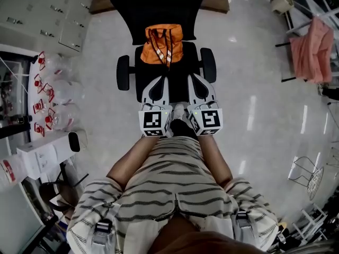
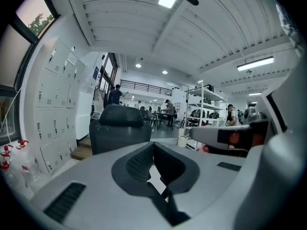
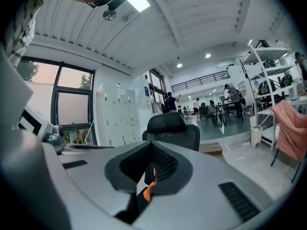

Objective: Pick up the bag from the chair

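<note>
The orange fabric bag with the pale striped straps (image 1: 163, 45) is slumped at the far end of the black office chair's seat (image 1: 179, 84), right against the backrest. A sliver of its orange also shows low down through the right tongs (image 3: 152, 146).

Both tongs sit over the seat's near edge, left tongs (image 1: 162, 80) just beside the right ones (image 1: 193, 78). Each pair has its tips pressed together with nothing in them.

I'd say the reach is where this could slip. The bag is soft and heaped, so a pinch might catch only a fold or one strap and leave it dangling lopsided. A nudge could also swivel the chair away.

The two black armrests (image 1: 123, 72) hem in the seat on the left and right, narrowing the approach.

Well clear are clear plastic bottles with red tags (image 1: 45, 97) on the left, white lockers (image 1: 47, 15) at far left, and a pink cloth hung on a rack (image 1: 313, 49) at far right.
</note>
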`<state>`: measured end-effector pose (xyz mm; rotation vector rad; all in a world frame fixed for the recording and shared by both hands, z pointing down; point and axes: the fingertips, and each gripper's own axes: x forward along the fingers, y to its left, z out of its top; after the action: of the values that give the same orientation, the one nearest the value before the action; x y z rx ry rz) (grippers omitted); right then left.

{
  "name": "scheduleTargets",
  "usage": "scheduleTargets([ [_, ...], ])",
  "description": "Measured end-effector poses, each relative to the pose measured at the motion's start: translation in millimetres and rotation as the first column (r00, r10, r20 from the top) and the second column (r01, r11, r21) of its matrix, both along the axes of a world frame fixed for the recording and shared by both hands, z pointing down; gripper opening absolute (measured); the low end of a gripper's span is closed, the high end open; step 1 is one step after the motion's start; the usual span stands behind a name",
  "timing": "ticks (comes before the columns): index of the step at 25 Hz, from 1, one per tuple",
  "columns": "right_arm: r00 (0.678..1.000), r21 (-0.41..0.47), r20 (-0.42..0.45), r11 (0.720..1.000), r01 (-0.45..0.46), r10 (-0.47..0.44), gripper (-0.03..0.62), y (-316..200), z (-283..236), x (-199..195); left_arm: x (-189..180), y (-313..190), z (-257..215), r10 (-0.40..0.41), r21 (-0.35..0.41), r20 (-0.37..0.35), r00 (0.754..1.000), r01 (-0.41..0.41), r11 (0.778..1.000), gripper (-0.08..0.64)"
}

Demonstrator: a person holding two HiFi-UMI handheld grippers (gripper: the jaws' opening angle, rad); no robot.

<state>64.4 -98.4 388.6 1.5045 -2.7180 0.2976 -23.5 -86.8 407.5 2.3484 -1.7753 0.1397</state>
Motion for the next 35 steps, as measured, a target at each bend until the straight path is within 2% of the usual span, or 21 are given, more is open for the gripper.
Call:
scheduleTargets([
  [3, 1.000, -0.013, 0.003, 1.000, 0.017, -0.017, 0.018, -14, 6, 3, 3, -16, 8, -0.015, -0.025, -0.006, 1.000, 0.015, 1.000, 0.023],
  [8, 0.996, 0.015, -0.057, 0.998, 0.067, -0.066, 0.018, -28, 12, 1, 4, -40, 25, -0.038, -0.040, -0.015, 0.999, 0.038, 0.999, 0.023],
  [12, 0.995, -0.026, -0.054, 0.997, 0.078, -0.079, 0.018, -37, 25, -5, -1, -54, 36, -0.059, -0.058, -0.024, 0.998, 0.057, 0.997, 0.023],
  [23, 0.993, -0.073, -0.087, 0.995, 0.069, -0.075, 0.018, -62, 48, -30, -25, -98, 71, -0.070, -0.113, -0.072, 0.995, 0.061, 0.992, 0.023],
  [28, 0.995, -0.095, -0.086, 0.995, 0.040, -0.048, 0.018, -75, 60, -30, -30, -120, 89, -0.066, -0.126, -0.060, 0.996, 0.058, 0.990, 0.025],
  [35, 0.991, -0.101, -0.120, 0.994, 0.049, -0.061, 0.018, -91, 72, -32, -36, -150, 124, -0.081, -0.165, -0.070, 0.994, 0.069, 0.984, 0.025],
])
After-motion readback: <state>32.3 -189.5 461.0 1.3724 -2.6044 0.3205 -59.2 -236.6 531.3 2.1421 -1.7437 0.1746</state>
